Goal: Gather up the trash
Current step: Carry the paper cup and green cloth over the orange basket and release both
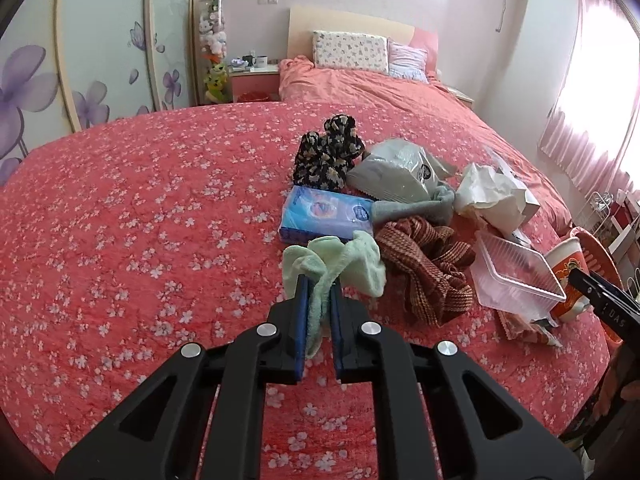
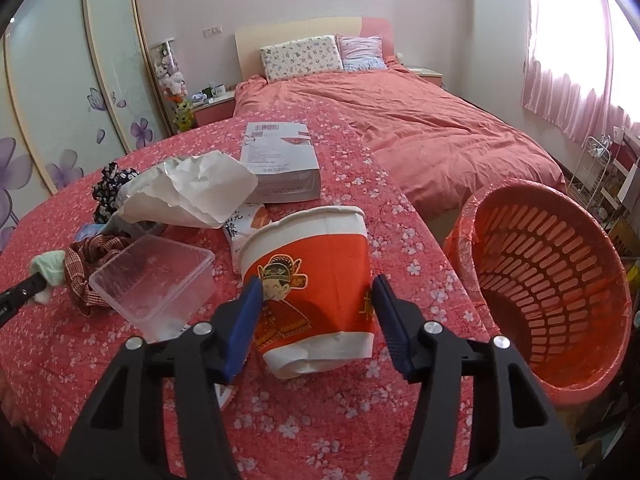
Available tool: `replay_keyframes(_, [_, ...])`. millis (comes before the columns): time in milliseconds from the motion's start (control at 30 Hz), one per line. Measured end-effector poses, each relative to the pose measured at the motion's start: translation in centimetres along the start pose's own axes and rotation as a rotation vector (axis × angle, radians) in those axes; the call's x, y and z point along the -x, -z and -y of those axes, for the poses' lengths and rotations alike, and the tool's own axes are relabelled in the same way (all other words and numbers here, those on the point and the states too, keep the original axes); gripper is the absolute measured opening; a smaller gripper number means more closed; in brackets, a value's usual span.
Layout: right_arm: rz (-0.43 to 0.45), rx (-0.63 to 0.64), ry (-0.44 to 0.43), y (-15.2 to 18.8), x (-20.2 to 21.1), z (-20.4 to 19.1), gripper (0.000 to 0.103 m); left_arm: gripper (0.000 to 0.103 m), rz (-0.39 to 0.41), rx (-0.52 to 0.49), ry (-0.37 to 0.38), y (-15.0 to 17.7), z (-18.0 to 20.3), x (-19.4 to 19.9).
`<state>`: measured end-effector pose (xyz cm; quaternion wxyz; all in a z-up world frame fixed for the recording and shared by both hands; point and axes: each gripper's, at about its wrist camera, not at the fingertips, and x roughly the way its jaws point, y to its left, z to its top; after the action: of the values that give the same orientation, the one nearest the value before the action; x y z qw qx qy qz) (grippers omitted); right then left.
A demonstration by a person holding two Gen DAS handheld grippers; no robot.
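right claw [image 2: 316, 304] apart, straddling noodle cup [image 2: 310, 280], pads not yet pressing | cup tilted, mouth up-left | basket [image 2: 552, 276] just right of cup | left claw [image 1: 319, 304] clamped on green cloth [image 1: 332, 264]

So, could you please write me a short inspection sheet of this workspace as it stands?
Surface: pink floral bedspread.
Job's things: red noodle cup lying tilted; clear plastic tub beside it; crumpled paper; cardboard box; orange basket beside the bed, tipped towards the camera.
Clutter: green sock, brown checked cloth, blue tissue pack, dark floral cloth, grey bag.
Grippers: left gripper shut on the green sock; right gripper fingers either side of the noodle cup, contact unclear.
Cables: nothing seen.
Surroundings: pillows, wardrobe, pink curtains.
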<state>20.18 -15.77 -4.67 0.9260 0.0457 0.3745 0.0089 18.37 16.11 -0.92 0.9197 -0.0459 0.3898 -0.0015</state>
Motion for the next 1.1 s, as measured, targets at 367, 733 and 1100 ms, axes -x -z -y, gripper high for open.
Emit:
replay_keyframes(367, [-0.076,0.067,0.074,1.2,-3.0,-1.2,0.072,0.01,-0.004,-0.004,-0.002,0.0,-0.4,-0.1])
replay_keyframes(733, [-0.017,0.025,0.033,0.6,-0.8,-0.4,0.072,0.01,0.06,0.003,-0.009,-1.6,-1.1,2.0])
replay_keyframes(1100, [0.077,0.005,0.004,-1.3,4.0,0.6,0.072,0.01,0.119,-0.072,0.054,-3.8,3.6,4.2])
